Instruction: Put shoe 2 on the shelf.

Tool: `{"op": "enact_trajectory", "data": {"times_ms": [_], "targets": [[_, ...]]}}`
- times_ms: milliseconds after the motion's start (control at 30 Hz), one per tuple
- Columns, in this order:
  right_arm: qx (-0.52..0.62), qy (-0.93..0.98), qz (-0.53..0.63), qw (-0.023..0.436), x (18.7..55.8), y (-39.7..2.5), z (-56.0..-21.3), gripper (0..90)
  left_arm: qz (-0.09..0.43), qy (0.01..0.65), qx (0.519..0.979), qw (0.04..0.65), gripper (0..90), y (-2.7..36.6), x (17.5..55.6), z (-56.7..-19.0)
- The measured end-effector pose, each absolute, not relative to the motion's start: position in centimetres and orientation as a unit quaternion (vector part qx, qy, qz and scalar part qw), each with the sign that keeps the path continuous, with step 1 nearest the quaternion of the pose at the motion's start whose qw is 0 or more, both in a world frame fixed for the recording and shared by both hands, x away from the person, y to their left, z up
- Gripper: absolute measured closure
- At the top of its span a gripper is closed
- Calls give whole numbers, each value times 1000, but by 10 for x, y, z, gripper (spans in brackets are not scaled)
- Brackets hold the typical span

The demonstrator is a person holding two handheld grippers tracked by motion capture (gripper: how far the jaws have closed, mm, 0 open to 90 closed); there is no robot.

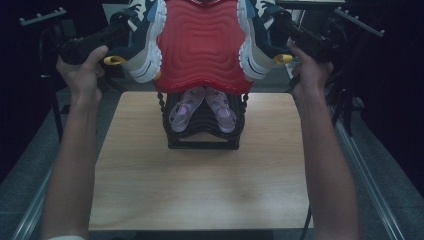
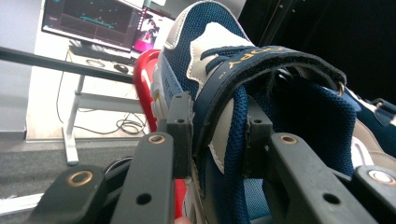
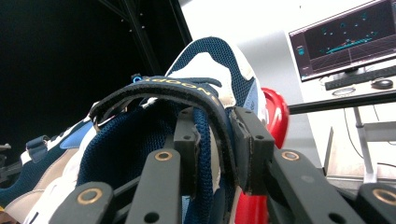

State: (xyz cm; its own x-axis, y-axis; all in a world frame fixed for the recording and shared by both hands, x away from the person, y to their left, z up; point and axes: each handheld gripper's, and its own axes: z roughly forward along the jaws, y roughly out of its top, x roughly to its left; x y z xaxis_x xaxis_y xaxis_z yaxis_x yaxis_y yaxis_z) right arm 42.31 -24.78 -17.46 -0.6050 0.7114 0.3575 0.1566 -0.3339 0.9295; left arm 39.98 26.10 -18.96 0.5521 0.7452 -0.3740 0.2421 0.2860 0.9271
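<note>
Two navy mesh sneakers with white and grey panels, red wavy soles and yellow-lettered straps are held up, soles toward the high camera. The left sneaker (image 2: 261, 93) is pinched at its collar and strap by the left hand-held gripper (image 2: 215, 135); the right sneaker (image 3: 187, 121) is pinched the same way by the right hand-held gripper (image 3: 215, 149). Below and beyond them, a black rack (image 1: 172, 141) holding purple sandals (image 1: 203, 110) stands on the tabletop (image 1: 200, 185).
</note>
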Motion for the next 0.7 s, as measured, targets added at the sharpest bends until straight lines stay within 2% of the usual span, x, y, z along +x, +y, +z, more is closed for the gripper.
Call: {"op": "enact_trajectory", "data": {"times_ms": [367, 700], "targets": [[391, 554, 713, 180, 433, -224, -174, 730, 187, 426, 581, 668, 707, 235, 412, -182], [387, 565, 704, 187, 438, -213, -177, 730, 185, 428, 585, 663, 708, 224, 423, -185]]}}
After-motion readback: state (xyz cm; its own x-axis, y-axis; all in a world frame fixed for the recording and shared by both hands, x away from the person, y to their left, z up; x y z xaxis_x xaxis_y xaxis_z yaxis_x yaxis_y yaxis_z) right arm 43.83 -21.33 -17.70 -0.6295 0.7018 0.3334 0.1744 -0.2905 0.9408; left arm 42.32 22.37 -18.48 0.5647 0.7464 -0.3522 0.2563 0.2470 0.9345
